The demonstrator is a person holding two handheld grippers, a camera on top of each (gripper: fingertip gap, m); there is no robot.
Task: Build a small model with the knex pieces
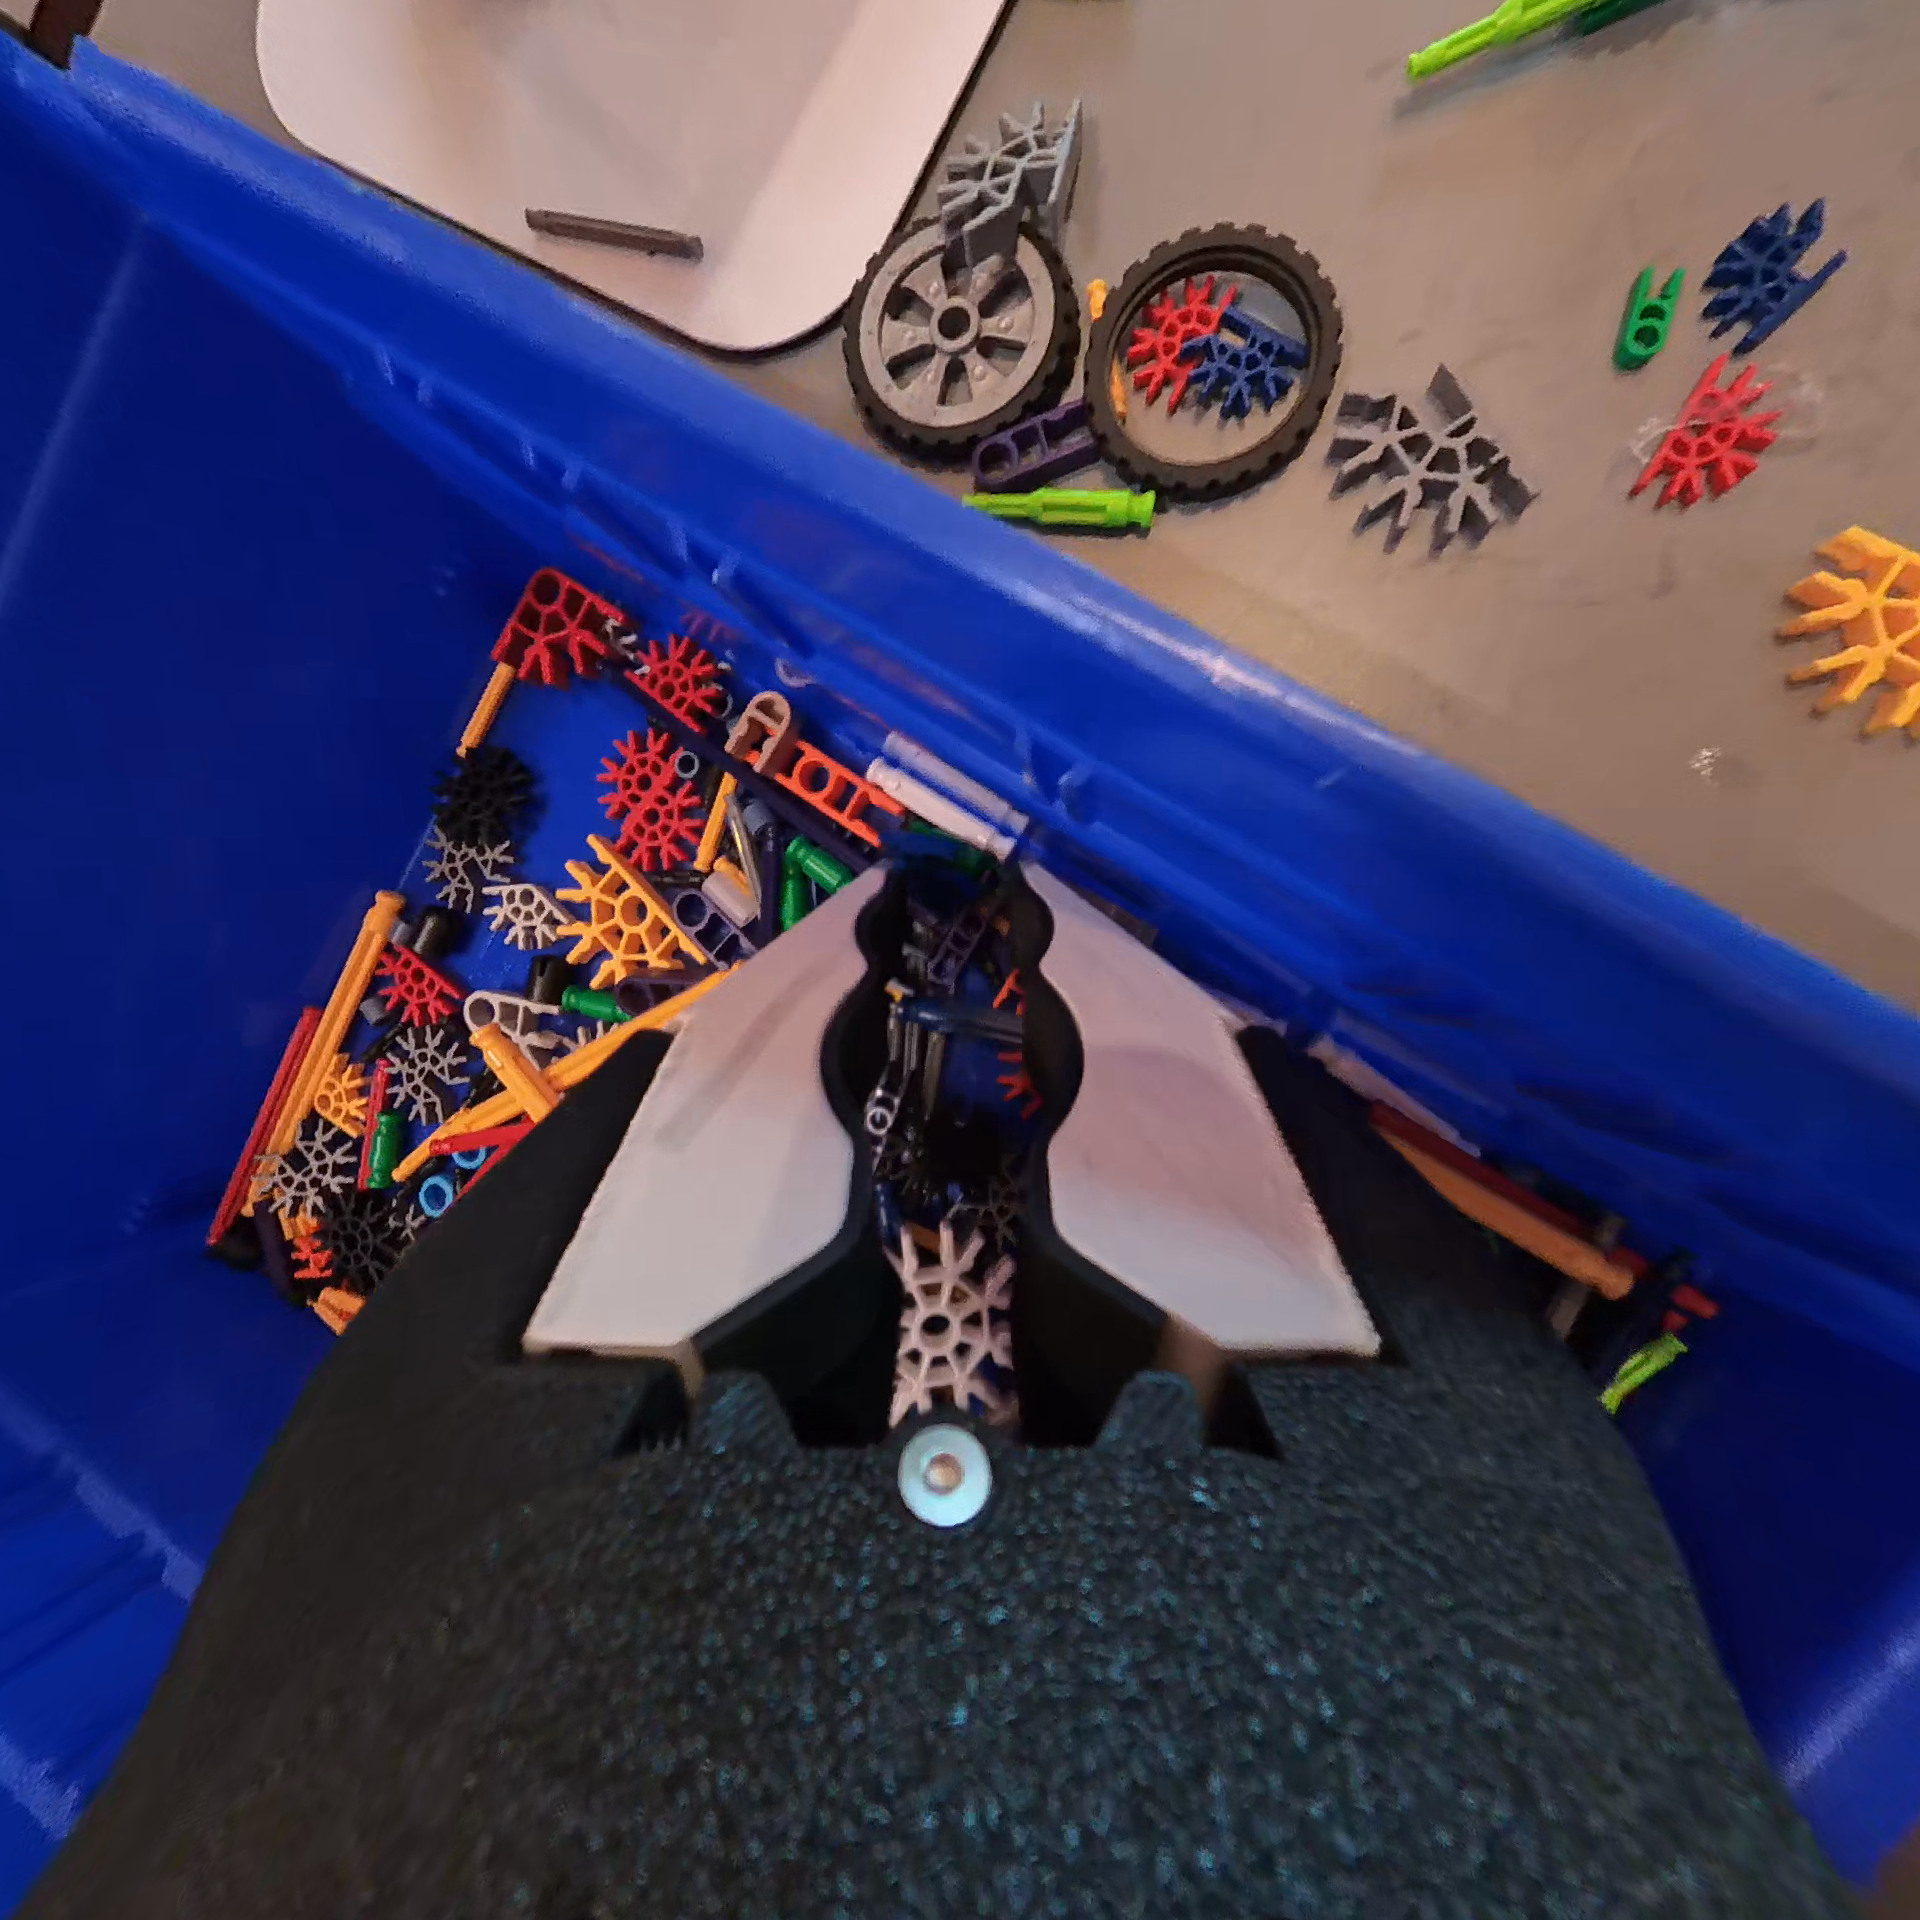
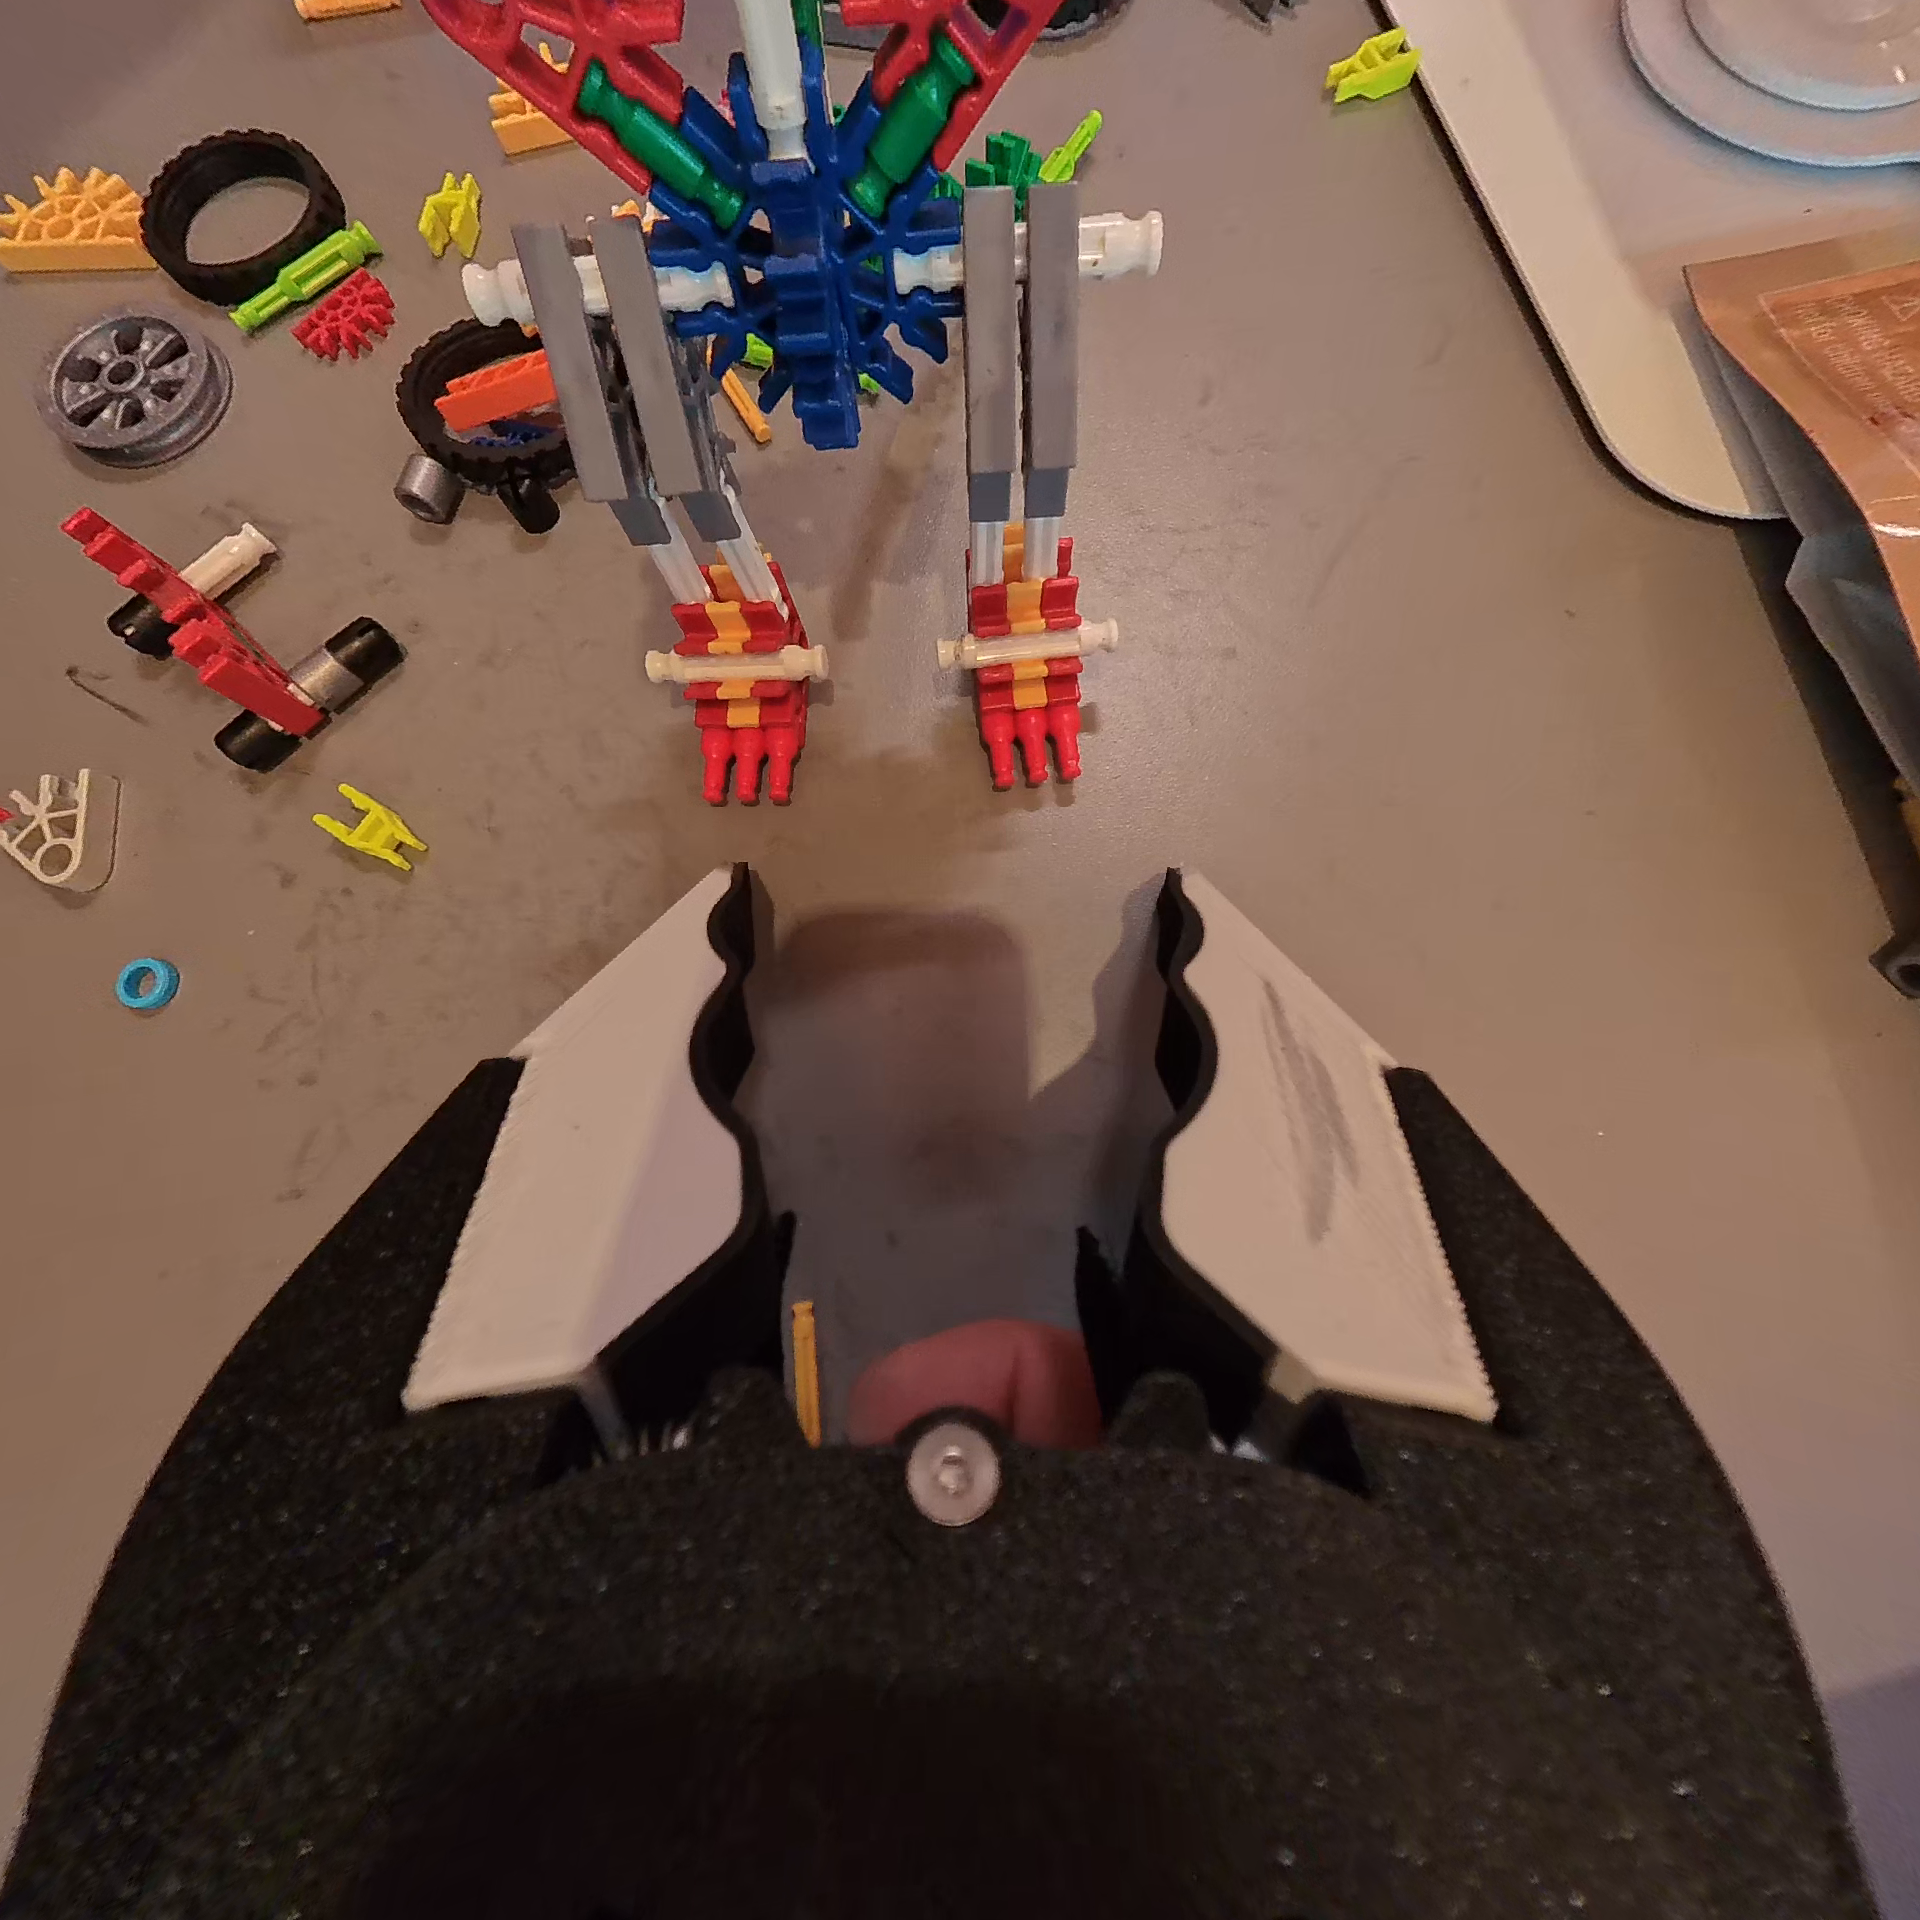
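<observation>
My left gripper [image 1: 953,878] is down inside a blue bin [image 1: 1195,748], over a heap of loose construction-toy pieces [image 1: 623,914]: red, yellow, grey and black connectors and rods. Its jaws stand a narrow gap apart, and I see no piece clearly clamped between them. A pale snowflake connector [image 1: 951,1320] shows through the gap near the palm. My right gripper [image 2: 956,904] is open and empty, low over the grey table. Just ahead of it stands a built model [image 2: 821,281] with a blue hub, grey legs and two red-and-yellow feet [image 2: 748,686] [image 2: 1023,675].
Beyond the bin lie a grey-hubbed wheel [image 1: 951,338], a black tyre [image 1: 1210,364], grey, red, blue and yellow connectors and green rods, plus a white board [image 1: 623,125]. In the right wrist view, loose wheels, a red axle piece [image 2: 229,644], a blue ring [image 2: 145,982] and brown packaging [image 2: 1829,416] lie about. Tip to tip, the grippers are about 35 centimeters apart. My left gripper is the nearer one to the grey-hubbed wheel [image 1: 951,338]: about 11 centimeters, against 25 centimeters.
</observation>
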